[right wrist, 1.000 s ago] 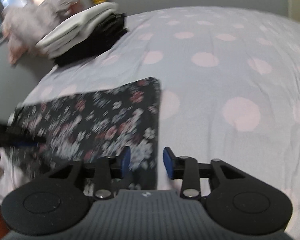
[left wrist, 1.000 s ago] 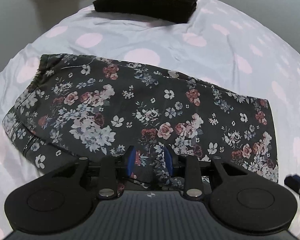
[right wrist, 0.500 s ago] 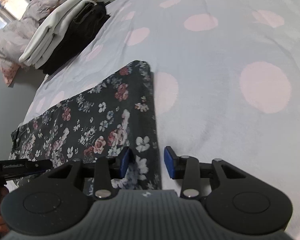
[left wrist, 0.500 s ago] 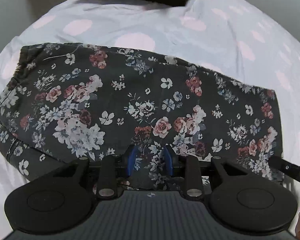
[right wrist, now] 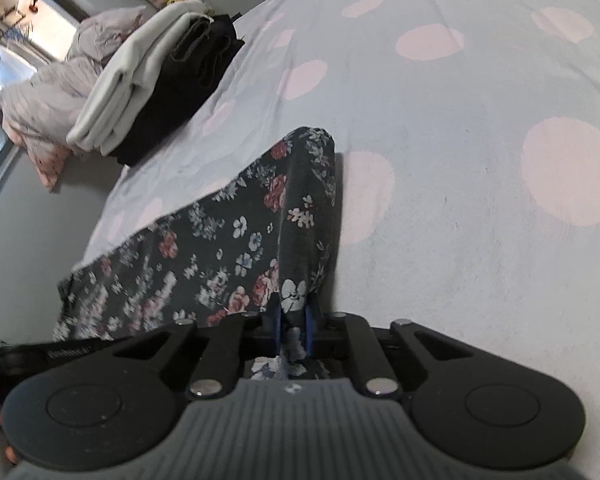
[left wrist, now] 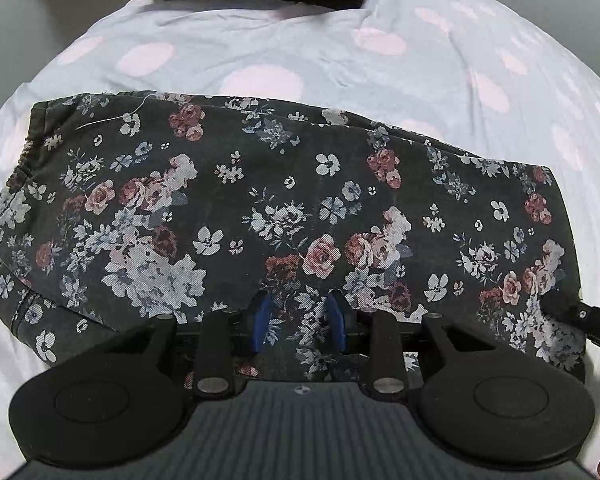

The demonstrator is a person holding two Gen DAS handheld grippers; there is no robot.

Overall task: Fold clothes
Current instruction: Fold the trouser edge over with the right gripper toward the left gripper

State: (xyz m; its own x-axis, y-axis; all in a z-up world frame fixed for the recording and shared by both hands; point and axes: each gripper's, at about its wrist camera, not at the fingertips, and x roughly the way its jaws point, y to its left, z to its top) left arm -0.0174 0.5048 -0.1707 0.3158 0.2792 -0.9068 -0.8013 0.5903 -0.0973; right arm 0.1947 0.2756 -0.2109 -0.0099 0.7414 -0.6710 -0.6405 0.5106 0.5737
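Floral garment [left wrist: 284,200] lies flat on the spotted bedsheet [left wrist: 440,76], its near edge pinched by right gripper [right wrist: 293,322] while left gripper [left wrist: 300,320] straddles it with fingers spread, seemingly ready for a fold.

Brightness: soft, even indoor light, moderately bright on the bed [left wrist: 440,80]
Source: a glaring window [right wrist: 4,40] at the upper left of the right wrist view, blown out to white
Shadows: faint; a narrow soft one on the bed just right of the floral garment [right wrist: 228,248], darker ones under each hand-held gripper's body
Distortion: strong fisheye bulge; bed edges curve, corners go dark
Focus: left wrist view crisp on the floral weave; right wrist view softer, grainy, the folded stack [right wrist: 152,84] slightly blurred
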